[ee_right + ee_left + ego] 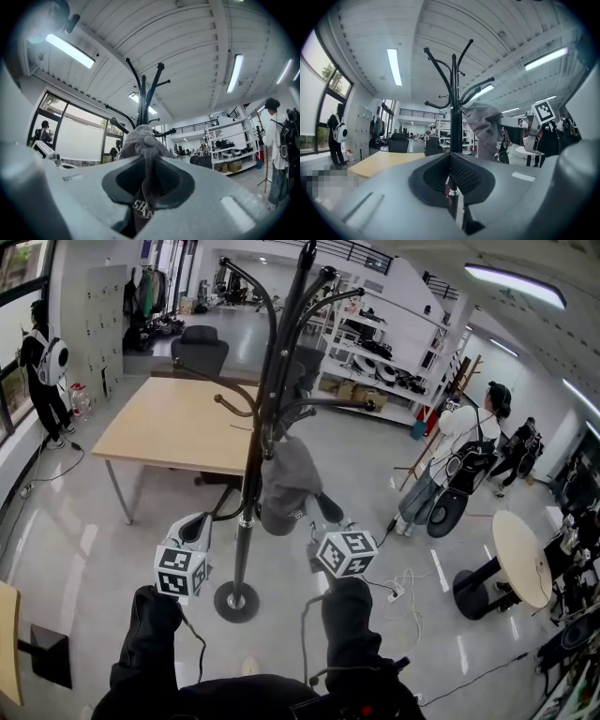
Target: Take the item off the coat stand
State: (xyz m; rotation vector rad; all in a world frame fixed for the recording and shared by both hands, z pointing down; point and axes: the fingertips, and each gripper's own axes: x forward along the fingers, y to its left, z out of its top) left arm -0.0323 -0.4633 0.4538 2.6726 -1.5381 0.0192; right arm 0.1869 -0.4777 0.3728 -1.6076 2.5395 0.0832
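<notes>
Hanging grey cap point(140, 137) pinched in the right hand-held gripper point(149, 164), beside coat stand point(143, 96).

Black sleeves point(150, 634); grey left claw point(230, 516) and right claw point(319, 517) carry white cubes point(181, 570) with black square markers.

Bright, even interior light from ceiling strip lights point(514, 284), with overexposed daylight at the window point(314, 98). The glossy floor point(66, 559) shows soft reflections and faint shadows. Fisheye distortion bends the margins. Both gripper views have black corners, and the near bodies of the left hand-held gripper point(452, 187) and right hand-held gripper point(146, 187) are blurred.
</notes>
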